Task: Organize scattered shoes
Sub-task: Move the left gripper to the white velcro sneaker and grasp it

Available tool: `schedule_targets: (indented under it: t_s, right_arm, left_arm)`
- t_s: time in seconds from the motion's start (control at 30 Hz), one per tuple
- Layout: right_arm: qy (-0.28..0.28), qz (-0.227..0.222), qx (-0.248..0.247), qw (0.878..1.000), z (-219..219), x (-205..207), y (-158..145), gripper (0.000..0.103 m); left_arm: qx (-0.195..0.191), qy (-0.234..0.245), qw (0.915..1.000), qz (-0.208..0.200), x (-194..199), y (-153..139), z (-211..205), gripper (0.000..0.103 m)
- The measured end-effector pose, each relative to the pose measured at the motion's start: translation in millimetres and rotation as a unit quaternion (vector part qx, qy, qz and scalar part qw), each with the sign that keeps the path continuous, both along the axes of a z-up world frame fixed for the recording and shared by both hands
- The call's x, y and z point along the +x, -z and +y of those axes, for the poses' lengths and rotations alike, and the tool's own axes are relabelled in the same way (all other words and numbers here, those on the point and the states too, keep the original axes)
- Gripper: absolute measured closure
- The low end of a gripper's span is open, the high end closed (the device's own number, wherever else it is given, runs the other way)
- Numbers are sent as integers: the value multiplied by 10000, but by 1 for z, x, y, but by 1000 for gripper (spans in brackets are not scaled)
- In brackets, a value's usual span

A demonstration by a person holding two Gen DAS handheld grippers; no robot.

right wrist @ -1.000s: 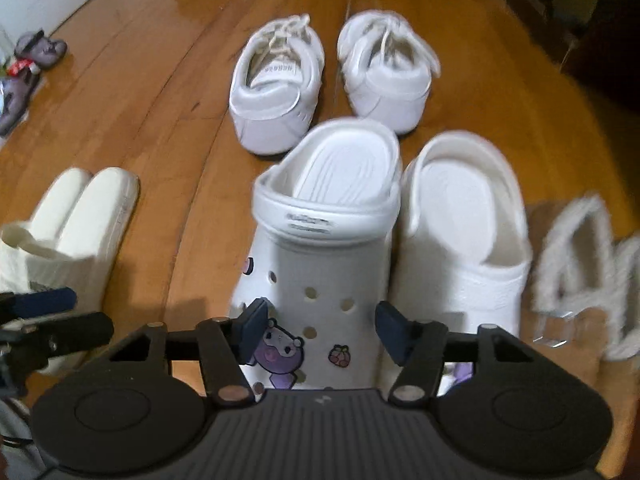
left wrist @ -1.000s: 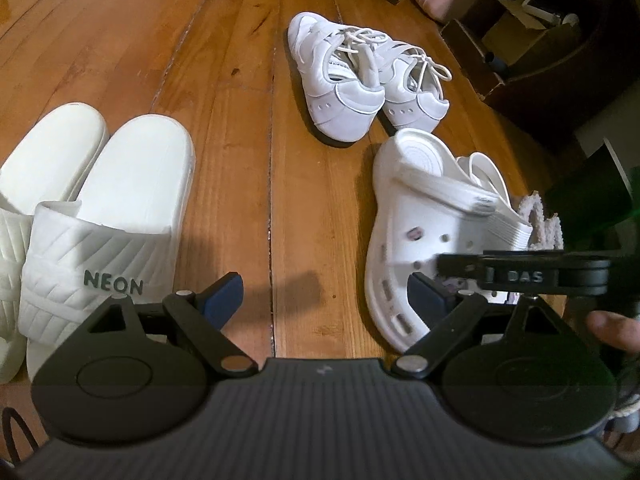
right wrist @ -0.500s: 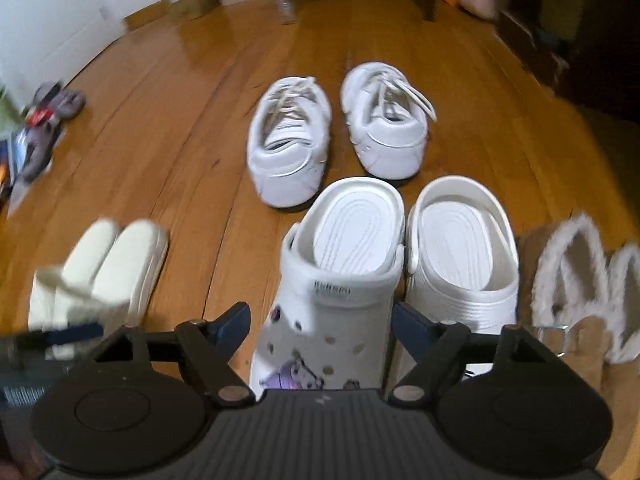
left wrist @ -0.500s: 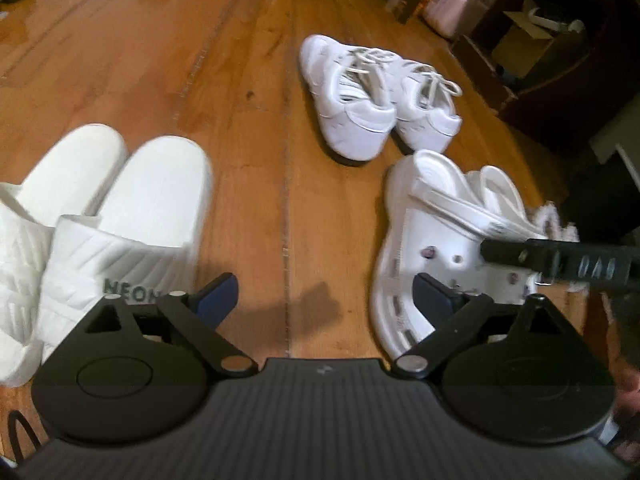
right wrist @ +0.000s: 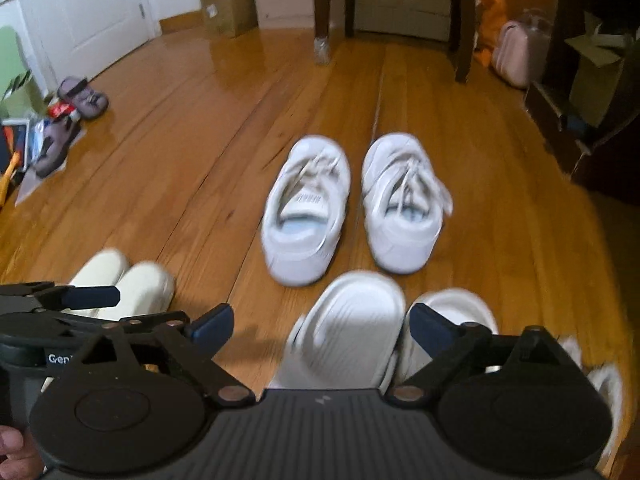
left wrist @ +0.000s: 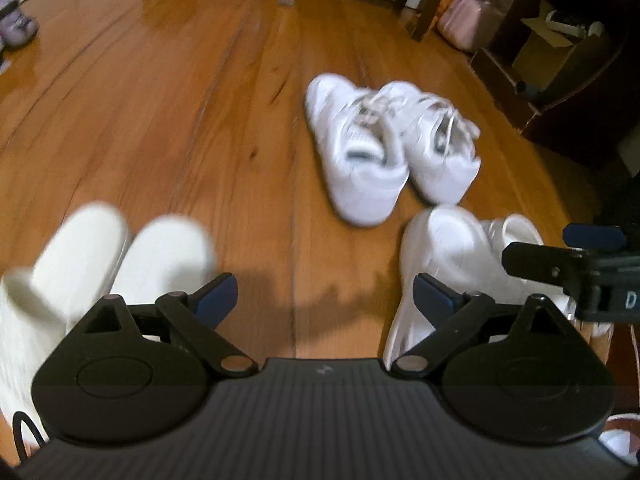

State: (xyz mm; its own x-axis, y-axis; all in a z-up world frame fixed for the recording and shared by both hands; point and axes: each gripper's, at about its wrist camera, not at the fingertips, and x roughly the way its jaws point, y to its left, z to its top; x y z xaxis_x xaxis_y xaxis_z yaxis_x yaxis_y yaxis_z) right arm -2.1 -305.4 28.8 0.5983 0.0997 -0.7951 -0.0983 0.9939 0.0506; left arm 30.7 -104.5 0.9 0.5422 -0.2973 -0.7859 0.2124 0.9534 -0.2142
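Pairs of white shoes stand side by side on the wooden floor. A pair of white sneakers (left wrist: 384, 152) (right wrist: 344, 208) sits farthest out. A pair of white clogs (left wrist: 452, 252) (right wrist: 360, 340) lies nearer, just below them. A pair of cream slides (left wrist: 120, 256) (right wrist: 124, 284) lies to the left. Fluffy slippers (right wrist: 604, 384) show at the right edge. My left gripper (left wrist: 325, 292) is open and empty above the floor between slides and clogs. My right gripper (right wrist: 322, 322) is open and empty above the clogs.
Purple sandals (right wrist: 82, 98) and clutter lie at the far left by a white door. Dark table legs (right wrist: 322, 4), a cardboard box (right wrist: 226, 8), a pink case (right wrist: 516, 54) and a dark shelf (left wrist: 560, 52) stand at the back and right.
Both grippers have lifted and pulled back from the shoes, so more of the room shows. The right gripper's jaws have opened wider. The shoes have not moved.
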Motion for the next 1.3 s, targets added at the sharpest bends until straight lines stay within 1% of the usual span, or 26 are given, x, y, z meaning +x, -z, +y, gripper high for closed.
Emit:
schedule_targets:
  t_s: [0.03,0.07,0.13,0.2,0.27,0.3,0.37,0.43,0.53,0.6,0.7,0.77,0.8,0.83,0.87,0.9,0.93,0.97,1.0,1.03,1.07,1.17,1.3]
  right_arm:
    - [60,18,-7,10000,-4,7,-1,7]
    - [146,39,-16,9999,-9,17,-1,7]
    - [266,53,-41,9996,-21,34,-1,7]
    - [330,48,-95,9994,-26,44,1,7]
    - [409,51,-175,9990,-32,53,7,8]
    - [441,15,-140,9989,-32,52,10,12]
    - [549,-120,-19,9984,-32,49,16,13]
    - [428,-323,110,9985,-28,46,24,13]
    - [307,-335,-96,9989,-19,50,33,13]
    - [329,-321,-91,9989,-20,52,34,13]
    - [371,-233,-80,9990,-22,55,35,13]
    - [425,-134,-97,9990,-26,57,39,13]
    - [444,-95,-96,9989,-27,58,40,13]
    - [462,-45,-64,9989,-29,58,42,13]
    - [491,15,-17,9988,-32,58,43,13]
    - [537,66,31,9985,-35,57,45,12]
    - [593,113,81,9981,-38,56,46,12]
    - [639,155,122,9978,-40,54,47,12]
    - [678,191,155,9974,-42,53,47,12]
    - [714,215,180,9971,-44,52,48,12]
    - [742,222,189,9968,-45,50,48,12]
    - [787,216,212,9964,-46,44,46,12]
    - [834,245,362,9956,-46,37,42,11]
  left_arm:
    - [73,46,10000,-18,5,-1,-5,7]
    - [245,137,9996,-48,18,-3,-17,7]
    - [272,253,9993,-73,39,-1,-30,7]
    - [279,317,9991,-41,60,4,-39,7]
    - [357,289,9989,-8,79,10,-42,7]
    - [396,273,9988,7,88,14,-44,7]
    - [374,153,9992,1,104,21,-42,7]
    - [347,70,9994,11,117,28,-39,7]
    - [490,-221,9986,9,137,44,-39,7]
    - [579,-319,9978,20,144,52,-42,7]
    - [859,-171,9961,-106,156,66,-56,7]
    - [1078,-58,9941,-86,165,77,-66,7]
    - [1096,39,9940,8,171,84,-72,7]
    - [1021,45,9948,-10,172,86,-73,7]
    - [939,44,9956,-35,173,89,-73,11]
    - [857,43,9963,-61,175,91,-73,27]
    - [701,-8,9975,-20,174,91,-73,46]
    - [539,-62,9985,27,174,91,-73,61]
    - [610,-125,9981,41,174,90,-75,77]
    - [698,-189,9974,52,173,90,-77,85]
    - [786,-252,9966,63,172,89,-79,85]
    - [521,-446,9974,197,168,88,-69,87]
    - [563,-499,9971,147,155,80,-55,89]
